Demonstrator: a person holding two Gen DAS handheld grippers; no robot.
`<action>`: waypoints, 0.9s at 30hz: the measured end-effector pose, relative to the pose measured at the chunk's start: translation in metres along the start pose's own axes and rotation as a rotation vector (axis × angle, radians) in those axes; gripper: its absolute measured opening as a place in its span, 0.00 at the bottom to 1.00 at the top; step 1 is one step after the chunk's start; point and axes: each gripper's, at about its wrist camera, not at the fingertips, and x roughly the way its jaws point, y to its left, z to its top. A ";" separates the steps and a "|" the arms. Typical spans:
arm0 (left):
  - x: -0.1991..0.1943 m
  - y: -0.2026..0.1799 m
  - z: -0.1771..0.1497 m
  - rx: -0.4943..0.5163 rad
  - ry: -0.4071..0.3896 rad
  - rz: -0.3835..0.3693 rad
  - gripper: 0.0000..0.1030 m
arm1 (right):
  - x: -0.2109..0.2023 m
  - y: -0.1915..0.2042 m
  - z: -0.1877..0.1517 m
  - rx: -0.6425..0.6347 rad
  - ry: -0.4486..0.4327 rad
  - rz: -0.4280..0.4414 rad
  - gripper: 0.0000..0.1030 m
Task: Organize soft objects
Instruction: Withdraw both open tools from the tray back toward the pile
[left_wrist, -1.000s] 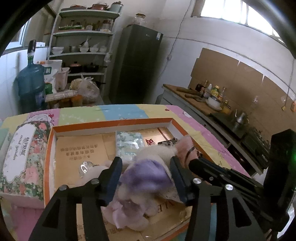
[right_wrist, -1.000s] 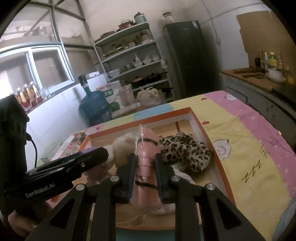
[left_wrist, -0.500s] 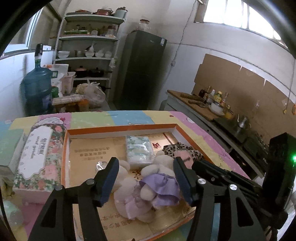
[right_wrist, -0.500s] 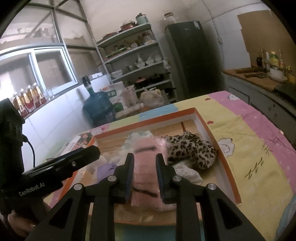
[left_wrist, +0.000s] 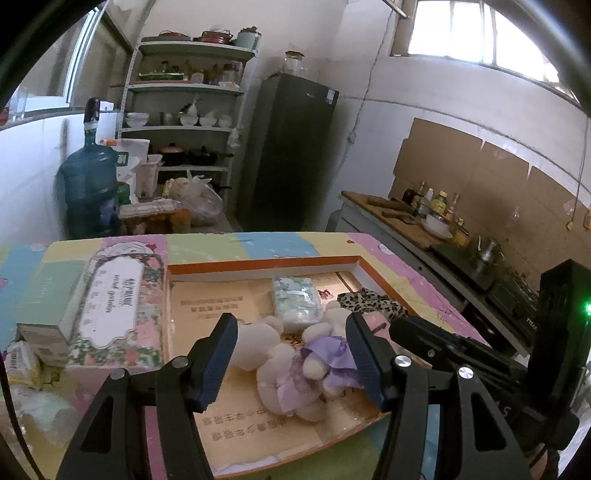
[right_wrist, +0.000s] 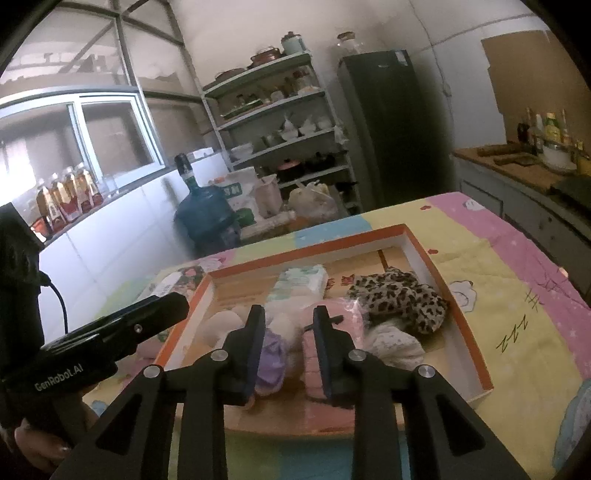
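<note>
The table (left_wrist: 258, 245), under its pastel patchwork cover, carried everything, and on it lay the shallow orange-rimmed box (right_wrist: 424, 243) that I read as the collecting place for the soft things. Just outside the box's left edge stood the floral tissue box (left_wrist: 118, 306), touching its wall. Inside, the leopard-print cloth (right_wrist: 399, 297) was bunched against the right wall, with a pale crumpled cloth (right_wrist: 393, 341) just in front of it, nearer the front edge. The plush bear (left_wrist: 291, 373) in its purple dress lay on its side near the middle of the front edge, a white plush (left_wrist: 255, 343) touching it on the left. The pink bundle (right_wrist: 343, 314), bagged in clear plastic, lay beside the bear on the right. A small tissue pack (left_wrist: 295, 304) sat toward the back edge. My left gripper (left_wrist: 291, 363) hung above the bear with its fingers wide apart and nothing between them. My right gripper (right_wrist: 290, 347) hovered over the front edge, jaws parted to a narrow gap, the pink bundle showing beyond the right finger and, as far as I could judge, no longer pinched. I judged the soft items were gathered in the box, packed close so they would not spill over its low walls.
</note>
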 end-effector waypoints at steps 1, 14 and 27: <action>-0.004 0.001 -0.001 0.001 -0.004 0.004 0.59 | -0.002 0.003 -0.001 -0.001 -0.003 -0.001 0.39; -0.045 0.022 -0.007 0.012 -0.051 0.076 0.59 | -0.016 0.031 -0.008 -0.008 -0.019 -0.010 0.66; -0.081 0.049 -0.017 0.006 -0.084 0.129 0.59 | -0.021 0.074 -0.018 -0.051 -0.019 -0.002 0.73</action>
